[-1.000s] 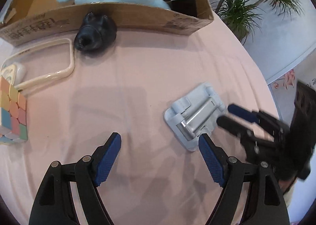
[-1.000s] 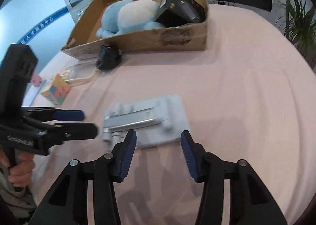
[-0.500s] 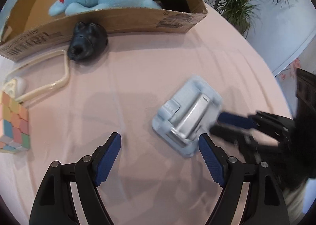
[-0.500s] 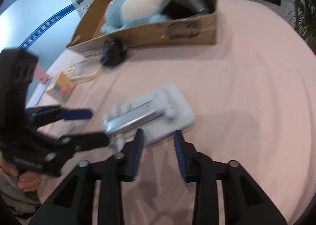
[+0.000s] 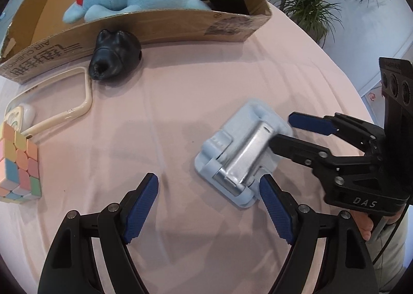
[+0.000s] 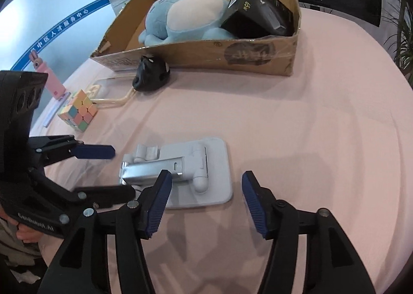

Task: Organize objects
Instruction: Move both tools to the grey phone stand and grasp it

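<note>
Both grippers point down at the pink tablecloth [image 5: 232, 74], and I start with my right gripper [image 6: 206, 201]: its jaws are opening at this moment and nothing sits between the blue pads; from my left wrist view its lower finger [image 5: 296, 148] reaches over the right edge of the folding phone stand [image 5: 242, 154]. My left gripper [image 5: 209, 206] stands wide with only cloth between its fingers, its right pad just beside the near corner of the stand.

That stand lies flat on the cloth between my two grippers, well apart from the cardboard box [image 6: 258, 54] at the far side. I judge it rigid and moderately light: a pale plastic base plate with rounded corners and a metal arm [image 6: 155, 167] folded down on top, joined by hinges. The plate looks smooth, so a pinch on its thin rim may slip, and the hinged arm could swing open if I lift by that alone. My preference is to close across the folded arm and plate together near the hinge end, where the stack is thickest, or across the plate's short width.

Farther out, a black soft-looking pouch [image 5: 114, 55] rests against the box wall, with a cream phone bumper [image 5: 77, 113] and a pastel cube [image 5: 19, 165] off to the left. Inside the box a blue plush toy [image 6: 185, 20] and a black carton [image 6: 258, 10] already fill much of the floor; the free space I can see is at its left end.
</note>
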A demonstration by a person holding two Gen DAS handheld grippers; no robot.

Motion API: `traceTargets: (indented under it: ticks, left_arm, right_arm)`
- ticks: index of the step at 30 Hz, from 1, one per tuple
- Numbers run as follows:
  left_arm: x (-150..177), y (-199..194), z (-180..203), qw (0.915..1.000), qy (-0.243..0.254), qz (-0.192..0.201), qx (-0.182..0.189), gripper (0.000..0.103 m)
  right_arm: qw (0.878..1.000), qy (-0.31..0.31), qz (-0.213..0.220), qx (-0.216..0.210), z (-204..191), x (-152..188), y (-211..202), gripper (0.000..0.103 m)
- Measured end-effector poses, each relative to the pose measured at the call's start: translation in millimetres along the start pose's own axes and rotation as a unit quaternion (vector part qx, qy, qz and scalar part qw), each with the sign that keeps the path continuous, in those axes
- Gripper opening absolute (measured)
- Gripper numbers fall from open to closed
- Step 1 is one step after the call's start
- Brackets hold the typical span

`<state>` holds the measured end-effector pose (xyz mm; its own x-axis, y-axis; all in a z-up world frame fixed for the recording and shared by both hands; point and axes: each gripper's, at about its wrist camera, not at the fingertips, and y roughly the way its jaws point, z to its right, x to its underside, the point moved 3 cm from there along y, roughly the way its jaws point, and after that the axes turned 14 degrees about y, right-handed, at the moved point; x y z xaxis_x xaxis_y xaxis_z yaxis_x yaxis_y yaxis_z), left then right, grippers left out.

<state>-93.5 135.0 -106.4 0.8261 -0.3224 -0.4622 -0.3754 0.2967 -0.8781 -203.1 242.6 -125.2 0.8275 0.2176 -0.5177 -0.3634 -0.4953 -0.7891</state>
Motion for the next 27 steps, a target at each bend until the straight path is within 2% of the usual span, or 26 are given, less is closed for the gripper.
traceTargets:
  ticks: [1,2,3,4,7,8,10,12,14,16,18,22,25,27]
  left_arm:
    - [0.3,-0.1,0.0,1.0,0.001,0.0,-0.003,0.081]
    - [0.8,-0.5,-1.0,1.0,0.002,0.0,-0.006,0.081]
    - [3.2,-3.4,-4.2,1.0,0.001,0.001,-0.009,0.081]
    - [3.0,-2.3,-6.2,1.0,0.0,0.001,-0.009,0.081]
    - [8.7,-6.3,-15.5,0.9999,-0.01,0.003,-0.011,0.08]
    - [9.0,-6.2,-17.5,0.9998,-0.011,0.005,-0.015,0.079]
    - [8.8,-5.5,-20.5,0.9997,-0.009,0.004,-0.021,0.067]
    - [6.7,-4.4,-21.5,0.9998,-0.012,0.006,-0.013,0.064]
    - [5.8,-2.6,-20.2,0.9998,-0.013,0.01,-0.009,0.058]
    - [5.6,-0.9,-15.8,0.9999,-0.008,0.013,-0.001,0.042]
    - [6.2,-1.3,-8.9,0.9998,0.003,0.017,0.006,0.033]
    - [7.8,-3.3,-6.9,0.9996,0.008,0.025,0.002,0.031]
    - [9.0,-1.7,-11.6,0.9992,-0.008,0.035,0.016,0.028]
    - [10.2,-3.1,-8.6,0.999,0.007,0.044,0.006,0.027]
  right_arm:
    - [1.0,0.006,-0.003,-0.003,-0.8,1.2,0.5,0.046]
    - [1.0,0.013,-0.004,0.007,-2.1,2.8,1.3,0.038]
    - [1.0,0.021,-0.007,0.016,-2.9,5.7,1.3,0.036]
    - [0.999,0.027,-0.008,0.018,-4.3,9.6,-0.9,0.036]
    - [1.0,0.021,-0.013,-0.018,-18.8,26.4,-12.2,0.033]
    - [1.0,0.024,-0.001,-0.004,-19.6,27.6,-16.1,0.033]
    - [0.999,0.04,0.012,0.011,-16.1,25.0,-18.3,0.033]
    - [0.998,0.062,0.0,-0.017,-14.7,23.0,-15.1,0.034]
    - [0.998,0.058,0.002,-0.009,-20.2,23.4,-11.4,0.037]
    - [0.998,0.055,0.001,-0.001,-23.9,23.7,-7.6,0.039]
    - [0.998,0.063,0.002,0.011,-27.2,23.5,-0.6,0.04]
    - [0.996,0.076,0.016,0.035,-29.9,28.3,2.7,0.039]
    - [0.995,0.091,0.023,0.034,-26.9,30.1,1.1,0.036]
    - [0.994,0.102,0.029,0.036,-25.7,30.6,0.7,0.035]
